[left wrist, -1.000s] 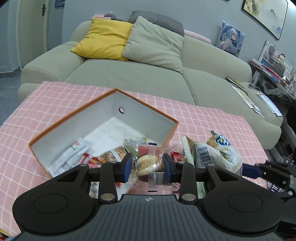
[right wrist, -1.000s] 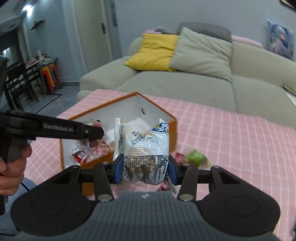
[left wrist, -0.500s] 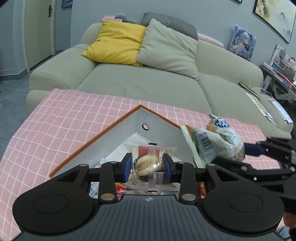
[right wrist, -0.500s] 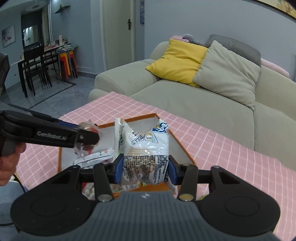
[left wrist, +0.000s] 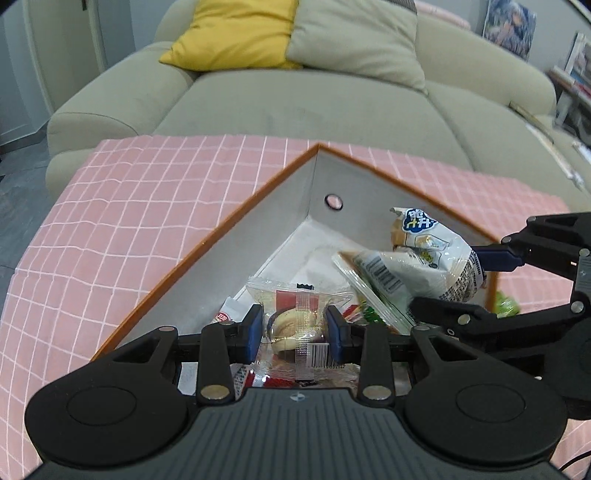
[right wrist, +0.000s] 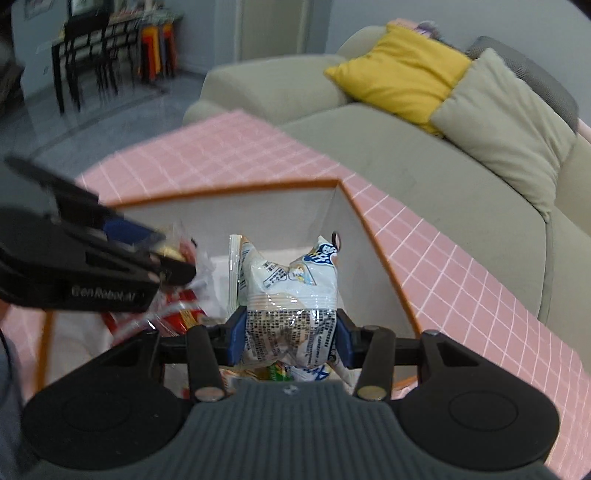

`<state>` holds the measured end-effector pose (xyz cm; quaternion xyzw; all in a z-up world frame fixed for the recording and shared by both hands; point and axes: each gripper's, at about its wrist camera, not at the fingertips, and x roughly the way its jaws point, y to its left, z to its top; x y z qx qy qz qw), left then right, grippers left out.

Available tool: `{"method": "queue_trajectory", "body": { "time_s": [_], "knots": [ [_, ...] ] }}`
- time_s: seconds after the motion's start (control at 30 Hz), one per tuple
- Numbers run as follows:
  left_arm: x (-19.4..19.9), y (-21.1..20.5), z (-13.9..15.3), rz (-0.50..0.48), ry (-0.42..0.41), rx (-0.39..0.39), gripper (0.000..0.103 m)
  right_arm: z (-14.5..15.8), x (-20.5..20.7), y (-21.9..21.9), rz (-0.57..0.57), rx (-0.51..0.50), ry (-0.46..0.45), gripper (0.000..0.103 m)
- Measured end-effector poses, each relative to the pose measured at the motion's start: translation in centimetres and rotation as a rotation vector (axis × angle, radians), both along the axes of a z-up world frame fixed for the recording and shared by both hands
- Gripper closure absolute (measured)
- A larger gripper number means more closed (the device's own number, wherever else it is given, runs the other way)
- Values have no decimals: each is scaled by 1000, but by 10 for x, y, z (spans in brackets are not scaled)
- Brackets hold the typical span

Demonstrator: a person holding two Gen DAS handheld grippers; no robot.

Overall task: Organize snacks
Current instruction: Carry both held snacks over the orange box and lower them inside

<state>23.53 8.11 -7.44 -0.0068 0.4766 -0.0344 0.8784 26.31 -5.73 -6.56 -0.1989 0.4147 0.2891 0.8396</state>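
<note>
An orange-rimmed box (left wrist: 236, 221) with white inner walls sits on the pink checked tablecloth (left wrist: 129, 206). My left gripper (left wrist: 295, 332) is shut on a clear packet holding a round pastry (left wrist: 295, 317), held over the box's near part. My right gripper (right wrist: 287, 336) is shut on a white puffy snack bag (right wrist: 291, 295) with blue print, held above the box (right wrist: 373, 236). In the left wrist view that bag (left wrist: 424, 254) hangs over the box's right side, with the right gripper (left wrist: 480, 284) entering from the right. Several red and white packets (right wrist: 181, 314) lie inside the box.
A beige sofa (left wrist: 332, 103) with a yellow cushion (left wrist: 236, 33) and a beige cushion stands behind the table. A green packet (left wrist: 506, 304) lies on the cloth right of the box. A dark dining table and chairs (right wrist: 96, 55) stand far left.
Both grippers have moved forward and down over the box, each still holding its packet. The box now fills more of both views, and the right gripper has rolled.
</note>
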Motion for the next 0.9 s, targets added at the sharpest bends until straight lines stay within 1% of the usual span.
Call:
{"method": "queue_trajectory", "body": {
  "time_s": [0.2, 0.4, 0.6, 0.9],
  "knots": [
    [16, -9, -19, -64, 29, 55, 63, -25, 21, 4, 8, -53, 35, 57],
    [29, -12, -35, -71, 71, 63, 63, -42, 40, 13, 3, -86, 38, 57],
    [36, -11, -49, -71, 103, 69, 63, -50, 52, 21, 15, -107, 26, 56],
    [38, -10, -48, -59, 108, 60, 61, -51, 51, 22, 7, -115, 17, 54]
  ]
}}
